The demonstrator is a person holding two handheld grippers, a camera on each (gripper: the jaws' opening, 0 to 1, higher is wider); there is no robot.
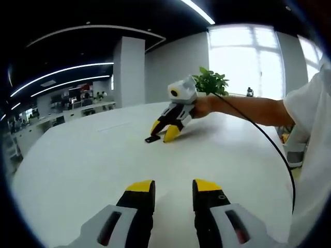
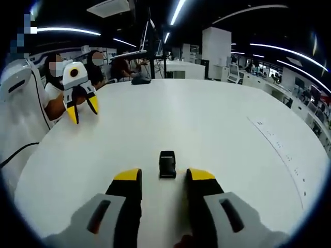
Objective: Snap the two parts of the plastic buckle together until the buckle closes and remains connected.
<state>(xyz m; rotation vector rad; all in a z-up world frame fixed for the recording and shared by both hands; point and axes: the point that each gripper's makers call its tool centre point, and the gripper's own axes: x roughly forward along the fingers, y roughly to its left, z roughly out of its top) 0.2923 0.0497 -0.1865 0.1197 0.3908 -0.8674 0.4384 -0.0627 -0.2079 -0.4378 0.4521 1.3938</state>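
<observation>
Both jaw pairs parted, buckle on the table by the right gripper

Jaws of the right gripper (image 2: 163,178) stand parted with nothing between them, their yellow tips and black shanks rising from grey-white housings at the near edge of the right gripper view. Just beyond those tips, roughly on the line between them, the black plastic buckle (image 2: 167,164) lies flat on the white table (image 2: 217,124); it is a small blocky rectangle, apart from both tips, and I cannot tell whether its two parts are joined. In the left gripper view, the left gripper (image 1: 173,186) is likewise released, its yellow-tipped jaws spread over bare tabletop. Farther off in that view the right gripper (image 1: 166,130) is tilted down with its tips at the table surface, and the buckle (image 1: 152,139) shows as a small dark piece beside its left tip. A hand (image 1: 202,106) grips it, and a black cable (image 1: 258,129) runs back along the forearm. The table is smooth, matt and rounded, with wide open surface on all sides of the buckle. Beyond its far edge in the left gripper view stands a leafy green plant (image 1: 211,81) before bright windows (image 1: 258,59).
</observation>
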